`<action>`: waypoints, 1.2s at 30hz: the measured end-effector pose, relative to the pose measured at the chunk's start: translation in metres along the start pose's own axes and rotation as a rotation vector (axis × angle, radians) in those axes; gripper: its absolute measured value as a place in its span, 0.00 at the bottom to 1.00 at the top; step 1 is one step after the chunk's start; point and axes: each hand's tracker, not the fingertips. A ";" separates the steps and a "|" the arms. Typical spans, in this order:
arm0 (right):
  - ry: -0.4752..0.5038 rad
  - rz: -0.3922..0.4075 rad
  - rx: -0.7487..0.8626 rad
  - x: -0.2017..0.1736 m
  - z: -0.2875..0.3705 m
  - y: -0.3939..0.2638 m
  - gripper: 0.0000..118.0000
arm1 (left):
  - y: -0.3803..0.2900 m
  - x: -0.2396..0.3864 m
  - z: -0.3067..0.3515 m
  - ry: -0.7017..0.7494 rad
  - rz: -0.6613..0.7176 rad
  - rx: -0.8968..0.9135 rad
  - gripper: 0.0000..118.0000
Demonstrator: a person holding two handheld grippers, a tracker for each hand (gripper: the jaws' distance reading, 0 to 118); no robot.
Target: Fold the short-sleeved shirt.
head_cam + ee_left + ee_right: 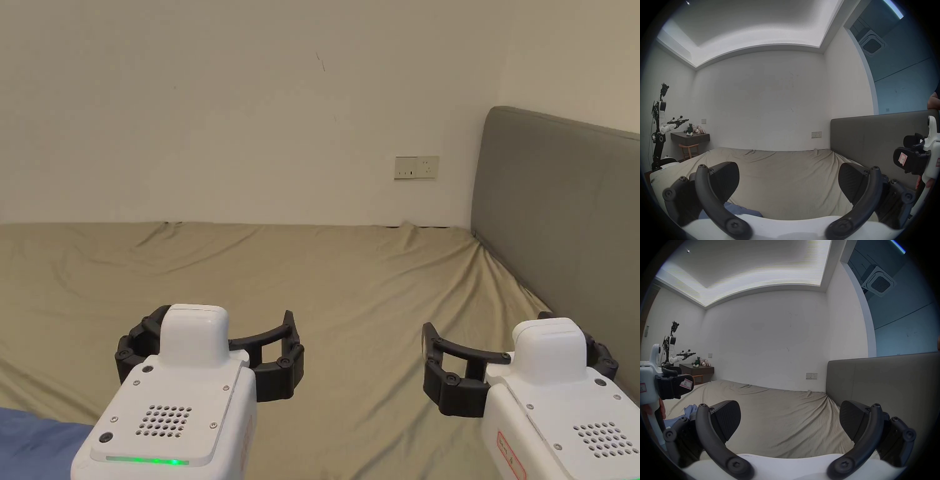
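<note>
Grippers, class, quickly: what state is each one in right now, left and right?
Left gripper: open, holding nothing, above the bed sheet.
Right gripper: open, holding nothing.

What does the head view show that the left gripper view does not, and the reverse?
Head view: the green light on the left claw's white casing. Left gripper view: a ceiling vent, a robot arm on a stand, a dark side table with plush toys, and a wooden stool. Both: the beige bed sheet, grey headboard, wall socket and blue shirt.
</note>
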 end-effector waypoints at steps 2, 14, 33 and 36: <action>-0.008 -0.007 -0.004 0.001 0.000 0.000 1.00 | 0.002 -0.001 0.001 0.007 0.006 -0.007 1.00; 0.009 -0.002 -0.013 0.001 0.009 0.004 0.02 | 0.000 0.001 0.005 -0.067 0.126 -0.065 0.03; 0.336 -0.071 -0.155 -0.115 -0.067 -0.035 0.03 | -0.094 -0.136 -0.006 0.239 0.150 -0.526 0.64; 0.301 -0.058 -0.205 -0.106 -0.077 -0.048 0.03 | -0.131 -0.135 -0.043 0.182 0.154 -0.688 1.00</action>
